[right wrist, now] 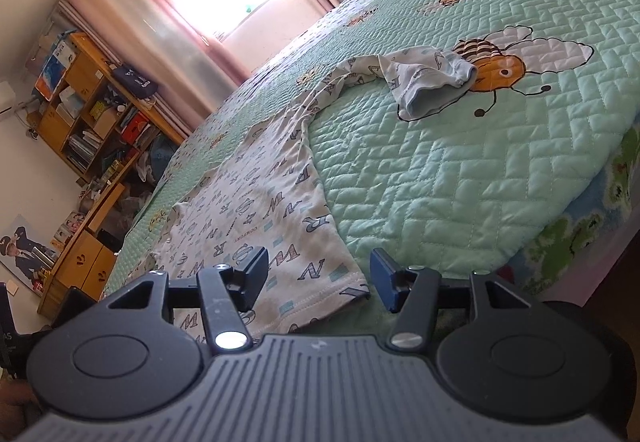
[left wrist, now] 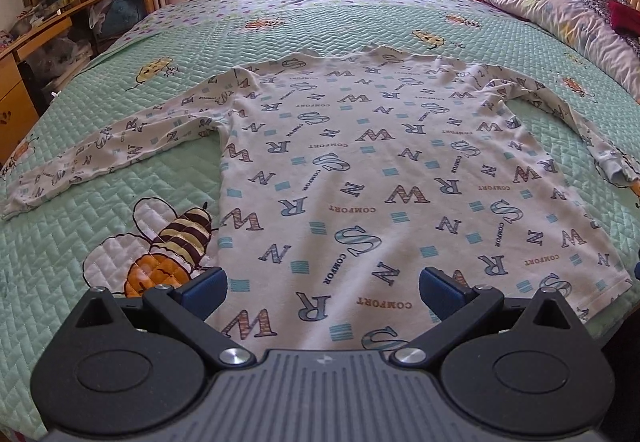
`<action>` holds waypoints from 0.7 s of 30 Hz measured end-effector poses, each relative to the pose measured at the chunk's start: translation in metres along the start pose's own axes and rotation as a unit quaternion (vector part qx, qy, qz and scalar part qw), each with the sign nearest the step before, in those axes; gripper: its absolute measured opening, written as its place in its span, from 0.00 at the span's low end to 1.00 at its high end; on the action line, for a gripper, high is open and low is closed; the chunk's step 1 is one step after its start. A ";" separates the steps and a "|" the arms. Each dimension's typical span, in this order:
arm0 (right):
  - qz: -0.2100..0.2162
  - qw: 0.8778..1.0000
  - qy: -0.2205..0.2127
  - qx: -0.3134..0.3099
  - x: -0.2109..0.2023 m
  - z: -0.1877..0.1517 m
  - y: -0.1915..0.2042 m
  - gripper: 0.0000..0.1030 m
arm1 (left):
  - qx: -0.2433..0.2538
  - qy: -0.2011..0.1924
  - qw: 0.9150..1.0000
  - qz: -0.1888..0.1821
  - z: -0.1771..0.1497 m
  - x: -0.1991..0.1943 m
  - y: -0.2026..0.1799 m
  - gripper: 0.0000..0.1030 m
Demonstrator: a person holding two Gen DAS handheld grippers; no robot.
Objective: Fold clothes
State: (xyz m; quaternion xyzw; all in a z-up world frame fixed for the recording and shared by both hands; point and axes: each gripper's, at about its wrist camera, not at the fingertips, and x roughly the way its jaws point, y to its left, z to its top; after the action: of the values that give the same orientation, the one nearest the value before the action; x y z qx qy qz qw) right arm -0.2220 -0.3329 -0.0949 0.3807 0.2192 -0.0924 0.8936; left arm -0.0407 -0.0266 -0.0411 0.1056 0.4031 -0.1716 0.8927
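Currently I am looking at a long-sleeved shirt [left wrist: 360, 169] lying flat on the green quilted bedspread [left wrist: 80, 234], hem toward me, collar toward the far side. Both sleeves are spread outward; the left sleeve [left wrist: 100, 149] is lying fairly straight, while the right sleeve cuff [right wrist: 432, 85] is sitting crumpled over a bee motif on the quilt.

Left gripper [left wrist: 323, 288]: jaws are standing wide apart above the hem, nothing between the pads. Right gripper [right wrist: 318, 278]: jaws are parted, straddling the shirt's near right hem corner [right wrist: 348, 282]; the pads are not pressing on the cloth as far as I can see.

Progress: I am judging the task as barely begun. The garment is laid out, roughly smoothed, and no fold is visible yet. Remaining, by my reckoning: bringing each sleeve in across the body, then folding the body over itself. The bunched right cuff is probably needing straightening first.
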 end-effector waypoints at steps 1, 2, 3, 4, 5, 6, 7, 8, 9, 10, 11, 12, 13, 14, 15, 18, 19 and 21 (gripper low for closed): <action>-0.001 1.000 0.000 -0.001 0.000 0.000 0.000 0.57 | -0.001 0.003 1.000 0.002 0.000 0.002 0.002 0.99; -0.001 1.000 0.001 -0.001 0.000 0.000 0.000 0.57 | -0.002 0.005 1.000 0.003 0.000 0.005 0.003 0.99; -0.002 1.000 0.001 -0.001 0.000 0.000 0.000 0.57 | -0.005 0.009 1.000 0.004 -0.001 0.007 0.005 0.99; -0.002 1.000 0.001 -0.001 0.000 0.000 0.000 0.58 | -0.008 0.014 1.000 0.003 -0.005 0.009 0.006 0.99; -0.002 1.000 0.000 0.000 0.000 0.000 0.000 0.58 | -0.012 0.019 1.000 0.001 -0.009 0.011 0.008 0.99; -0.003 1.000 0.000 0.001 0.000 0.000 -0.001 0.58 | -0.015 0.025 1.000 -0.003 -0.015 0.013 0.009 0.99; -0.003 1.000 0.000 0.002 0.000 0.000 -0.001 0.58 | -0.017 0.032 0.999 -0.007 -0.023 0.014 0.009 0.99; -0.003 1.000 0.000 0.004 0.000 0.000 -0.002 0.59 | -0.019 0.038 0.999 -0.012 -0.031 0.015 0.010 0.99; -0.002 1.000 0.000 0.005 0.001 0.000 -0.002 0.59 | -0.020 0.039 0.999 -0.015 -0.039 0.015 0.011 0.99; -0.002 1.000 0.000 0.006 0.001 0.000 -0.002 0.59 | -0.020 0.035 0.999 -0.017 -0.048 0.012 0.011 0.99; -0.001 1.000 0.000 0.007 0.001 0.000 -0.002 0.59 | -0.019 0.029 0.999 -0.019 -0.056 0.008 0.011 0.99; 0.000 1.000 0.000 0.008 0.001 0.000 -0.002 0.59 | -0.019 0.022 0.999 -0.021 -0.063 0.003 0.012 0.99; 0.001 1.000 0.000 0.009 0.001 0.001 -0.002 0.60 | -0.020 0.019 0.999 -0.026 -0.070 -0.002 0.012 0.99; 0.002 1.000 0.000 0.010 0.001 0.001 -0.002 0.60 | -0.019 0.020 0.999 -0.031 -0.077 -0.007 0.013 0.99; 0.003 1.000 0.000 0.011 0.002 0.001 -0.002 0.60 | -0.013 0.021 0.999 -0.035 -0.083 -0.011 0.013 0.99; 0.006 1.000 0.000 0.012 0.003 0.001 -0.002 0.60 | -0.001 0.015 0.999 -0.041 -0.095 -0.024 0.014 0.99; 0.007 1.000 0.000 0.012 0.003 0.001 -0.001 0.60 | -0.010 0.009 0.999 -0.049 -0.095 -0.030 0.018 0.99; 0.008 1.000 -0.001 0.013 0.003 0.001 -0.001 0.60 | -0.028 -0.017 0.997 -0.064 -0.090 -0.043 0.025 0.99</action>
State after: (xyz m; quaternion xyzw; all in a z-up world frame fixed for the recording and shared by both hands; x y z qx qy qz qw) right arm -0.2198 -0.3346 -0.0965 0.3938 0.2143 -0.0887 0.8895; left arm -0.1189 0.0354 -0.0655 0.0518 0.3987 -0.2190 0.8890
